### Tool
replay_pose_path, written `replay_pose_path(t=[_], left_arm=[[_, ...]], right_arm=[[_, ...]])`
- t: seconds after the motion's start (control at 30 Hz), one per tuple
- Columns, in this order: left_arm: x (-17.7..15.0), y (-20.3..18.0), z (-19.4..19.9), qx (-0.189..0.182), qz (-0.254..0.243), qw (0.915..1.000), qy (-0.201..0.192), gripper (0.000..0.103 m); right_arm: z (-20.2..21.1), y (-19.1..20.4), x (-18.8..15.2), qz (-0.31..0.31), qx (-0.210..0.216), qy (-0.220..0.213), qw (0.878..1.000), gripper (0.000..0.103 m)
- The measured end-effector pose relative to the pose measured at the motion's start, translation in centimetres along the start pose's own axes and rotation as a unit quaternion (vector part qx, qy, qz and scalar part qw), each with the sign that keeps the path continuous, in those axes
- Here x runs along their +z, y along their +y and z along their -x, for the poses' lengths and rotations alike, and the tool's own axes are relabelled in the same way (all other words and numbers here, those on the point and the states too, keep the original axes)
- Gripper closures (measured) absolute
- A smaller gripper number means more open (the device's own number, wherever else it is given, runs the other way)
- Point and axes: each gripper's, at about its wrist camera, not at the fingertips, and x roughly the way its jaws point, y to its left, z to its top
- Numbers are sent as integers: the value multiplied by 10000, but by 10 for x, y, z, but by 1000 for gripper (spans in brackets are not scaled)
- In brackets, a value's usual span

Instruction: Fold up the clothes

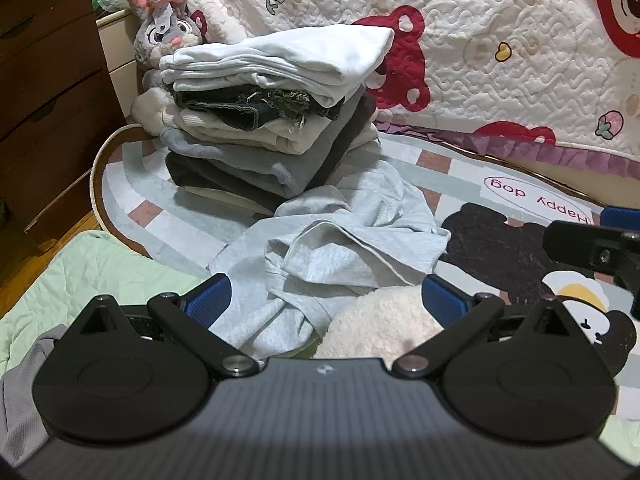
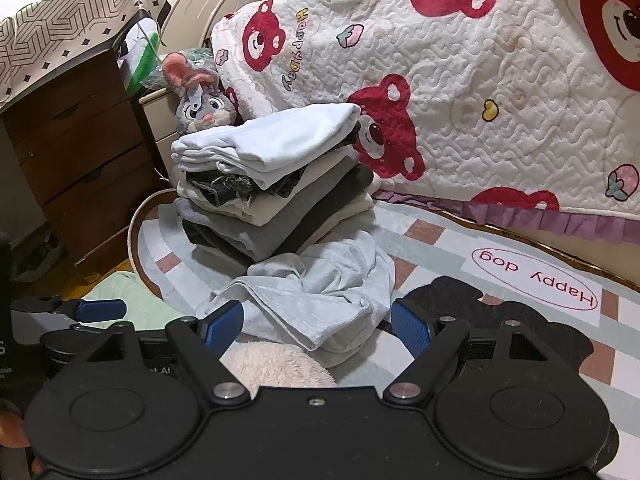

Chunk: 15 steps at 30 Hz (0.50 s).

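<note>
A crumpled light grey garment (image 1: 332, 248) (image 2: 320, 292) lies loose on the rug, just in front of a tall stack of folded clothes (image 1: 272, 120) (image 2: 272, 184) topped by a white piece. My left gripper (image 1: 328, 298) is open, its blue pads spread to either side of the garment's near edge, with nothing held between them. In the same way my right gripper (image 2: 318, 326) hovers open over the near edge of the grey garment. A white fluffy item (image 1: 380, 324) (image 2: 272, 364) sits right under both grippers. The two grippers are side by side.
A cartoon rug (image 1: 520, 196) (image 2: 536, 280) marked "Happy dog" covers the floor. Behind it hangs a red-bear quilt (image 1: 480, 40) (image 2: 480, 80). A plush rabbit (image 1: 160, 28) (image 2: 200, 100) and a brown dresser (image 1: 48, 80) (image 2: 80, 140) stand at the left. Pale green cloth (image 1: 92, 276) lies near left.
</note>
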Motion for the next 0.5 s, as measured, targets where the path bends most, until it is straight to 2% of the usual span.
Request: replay_pose_path(t=[0.5], left_arm=[[-4,-3,-5,-45,-4,9999,99,0]], right_arm=[[-6,0,-4,37,82,155,9998,17]])
